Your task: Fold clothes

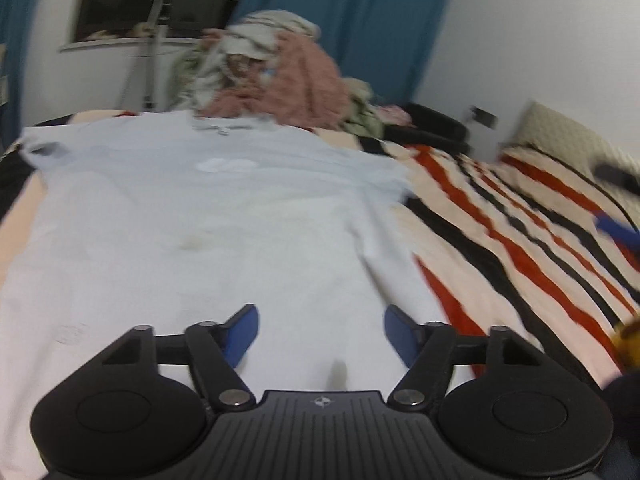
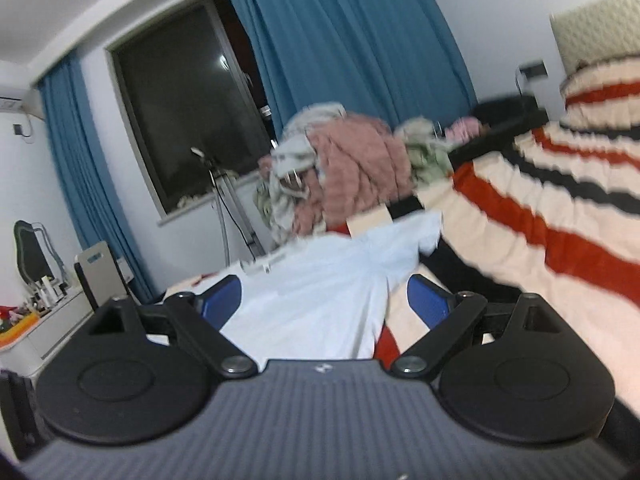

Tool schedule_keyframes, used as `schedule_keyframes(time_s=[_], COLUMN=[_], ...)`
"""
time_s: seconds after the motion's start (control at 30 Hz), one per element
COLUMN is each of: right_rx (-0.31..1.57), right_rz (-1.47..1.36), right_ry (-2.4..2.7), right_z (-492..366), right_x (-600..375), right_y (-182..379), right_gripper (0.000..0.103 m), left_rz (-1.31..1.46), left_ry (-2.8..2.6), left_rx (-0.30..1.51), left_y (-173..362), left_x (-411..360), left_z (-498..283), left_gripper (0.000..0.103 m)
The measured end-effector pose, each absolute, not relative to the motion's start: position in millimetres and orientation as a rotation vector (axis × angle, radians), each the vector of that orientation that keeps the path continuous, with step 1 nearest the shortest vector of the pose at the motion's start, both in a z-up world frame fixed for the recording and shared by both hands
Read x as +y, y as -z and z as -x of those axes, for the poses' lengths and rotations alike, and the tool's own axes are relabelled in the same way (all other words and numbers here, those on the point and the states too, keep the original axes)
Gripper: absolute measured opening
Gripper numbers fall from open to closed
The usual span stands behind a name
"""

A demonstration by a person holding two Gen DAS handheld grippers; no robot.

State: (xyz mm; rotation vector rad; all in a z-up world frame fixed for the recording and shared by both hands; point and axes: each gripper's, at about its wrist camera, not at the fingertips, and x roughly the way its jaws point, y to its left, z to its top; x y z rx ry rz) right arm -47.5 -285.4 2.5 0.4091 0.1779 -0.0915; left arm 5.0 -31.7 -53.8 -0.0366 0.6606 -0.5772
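Observation:
A pale blue-white t-shirt (image 1: 192,216) lies spread flat on the striped bed, collar at the far end. My left gripper (image 1: 320,332) is open and empty, just above the shirt's near hem. In the right wrist view the same shirt (image 2: 320,280) lies ahead, its sleeve at the far right. My right gripper (image 2: 324,300) is open and empty, over the shirt's right edge. The right gripper also shows blurred at the far right of the left wrist view (image 1: 618,208).
The bed cover (image 1: 520,248) has red, black and cream stripes. A heap of unfolded clothes (image 1: 276,76), pink and pale green, sits at the bed's far end (image 2: 352,168). Blue curtains (image 2: 352,40), a dark window and a cluttered desk (image 2: 48,312) stand beyond.

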Motion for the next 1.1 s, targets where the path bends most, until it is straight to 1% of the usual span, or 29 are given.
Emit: schedule_keyframes(time_s=[0.07, 0.13, 0.33, 0.4, 0.43, 0.47, 0.53, 0.6, 0.63, 0.7, 0.73, 0.77, 0.83, 0.97, 1.1], right_rx=[0.168, 0.167, 0.159, 0.157, 0.159, 0.164, 0.169, 0.171, 0.172, 0.174, 0.173, 0.172, 0.162, 0.122, 0.108], right_rz=[-0.399, -0.399, -0.47, -0.494, -0.497, -0.499, -0.504, -0.51, -0.513, -0.522, -0.533, -0.544, -0.564, -0.581, -0.536], right_ry=[0.084, 0.086, 0.104, 0.1, 0.101, 0.1, 0.096, 0.093, 0.091, 0.087, 0.082, 0.078, 0.071, 0.067, 0.082], right_z=[51, 52, 56, 56, 55, 54, 53, 53, 53, 54, 54, 55, 57, 64, 67], right_x=[-286, -288, -305, -309, -310, -310, -311, -312, -313, -314, -315, -317, -319, -324, -325], right_y=[-4, -3, 2, 5, 7, 8, 11, 12, 13, 15, 16, 16, 17, 16, 12], right_gripper=[0.091, 0.091, 0.091, 0.091, 0.091, 0.091, 0.091, 0.091, 0.091, 0.091, 0.091, 0.091, 0.091, 0.091, 0.091], left_rz=[0.004, -0.032, -0.187, -0.227, -0.251, -0.277, -0.332, -0.368, -0.37, -0.377, -0.383, -0.389, -0.31, -0.118, -0.058], left_ry=[0.646, 0.714, 0.962, 0.986, 0.993, 1.0, 0.963, 0.927, 0.91, 0.871, 0.853, 0.835, 0.865, 0.964, 1.006], left_rx=[0.666, 0.665, 0.596, 0.614, 0.626, 0.638, 0.658, 0.675, 0.672, 0.66, 0.665, 0.672, 0.688, 0.713, 0.717], left_y=[59, 65, 83, 96, 102, 109, 121, 132, 134, 138, 139, 141, 134, 112, 110], left_x=[-50, -67, -119, -135, -141, -147, -160, -169, -172, -176, -178, -180, -178, -179, -198], left_z=[11, 27, 65, 69, 69, 68, 65, 59, 57, 52, 49, 47, 44, 41, 42], left_gripper=[0.049, 0.042, 0.041, 0.043, 0.047, 0.054, 0.061, 0.061, 0.058, 0.033, 0.011, 0.007, 0.004, 0.004, 0.004])
